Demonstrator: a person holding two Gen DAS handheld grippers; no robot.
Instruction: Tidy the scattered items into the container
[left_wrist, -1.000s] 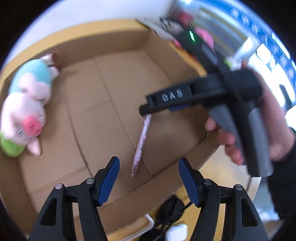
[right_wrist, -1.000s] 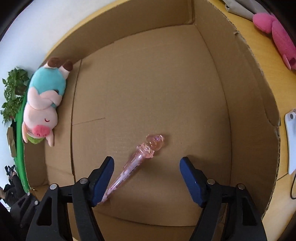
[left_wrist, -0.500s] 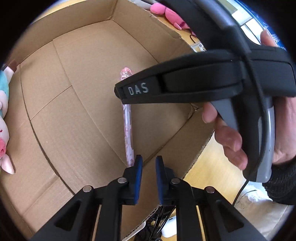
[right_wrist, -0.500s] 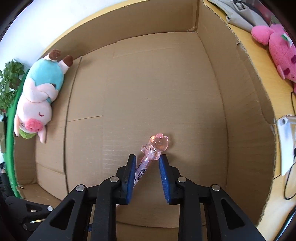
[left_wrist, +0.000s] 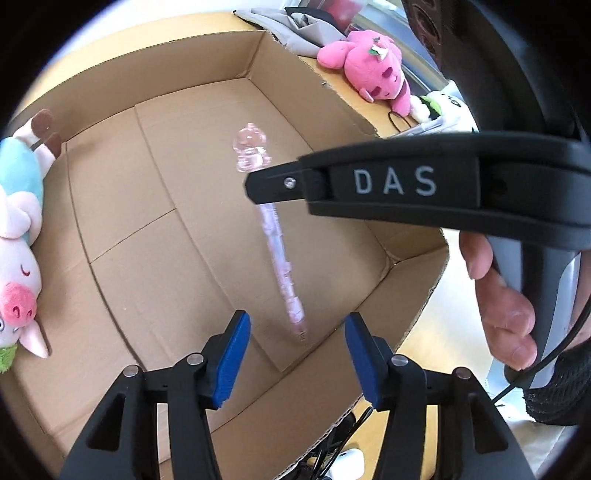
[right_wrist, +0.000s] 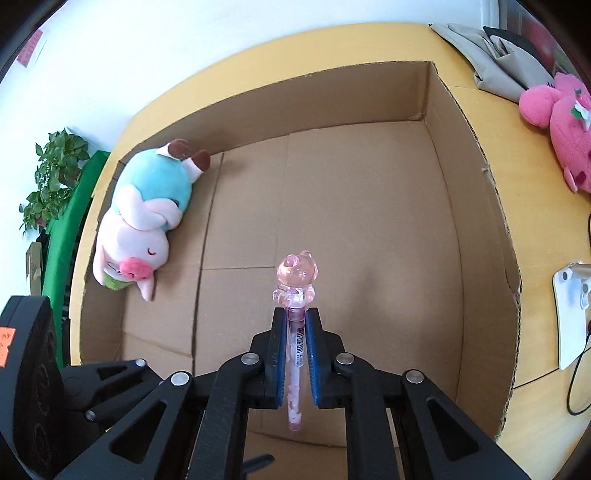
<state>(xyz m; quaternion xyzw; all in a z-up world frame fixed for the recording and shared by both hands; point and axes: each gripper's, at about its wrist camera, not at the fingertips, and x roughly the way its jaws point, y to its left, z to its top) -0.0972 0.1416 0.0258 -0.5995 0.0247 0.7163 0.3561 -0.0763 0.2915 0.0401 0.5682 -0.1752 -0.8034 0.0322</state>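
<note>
Right gripper (right_wrist: 296, 356) has just been closing and is now clamped on the pen (right_wrist: 295, 332), pads on the barrel just below the pig-shaped topper, tip hanging down behind the jaws. Pen is off the floor, above the middle of the box (right_wrist: 476, 155). Left gripper (left_wrist: 297, 356) has just been opening; jaws stand apart with nothing between them, hovering near the pen tip at the box's near wall. Pen looks light, stiff, smooth clear plastic, so probably slippery; the topper makes it head-heavy, so a grip close under the topper should stop it pivoting, while mid-barrel would balance it better. The clear topper may crack under a hard squeeze, so best keep the pads on the barrel. Pig plush (right_wrist: 142, 221) lies in the box against its left wall, well apart from the pen. Outside on the desk (right_wrist: 517, 122): pink plush (right_wrist: 561, 122) to the right, grey cloth (right_wrist: 495, 62) at the far corner, a white device (right_wrist: 570, 317) and cables by the right wall. Nothing lies under the pen; the left gripper close alongside is the only crowding.
</note>
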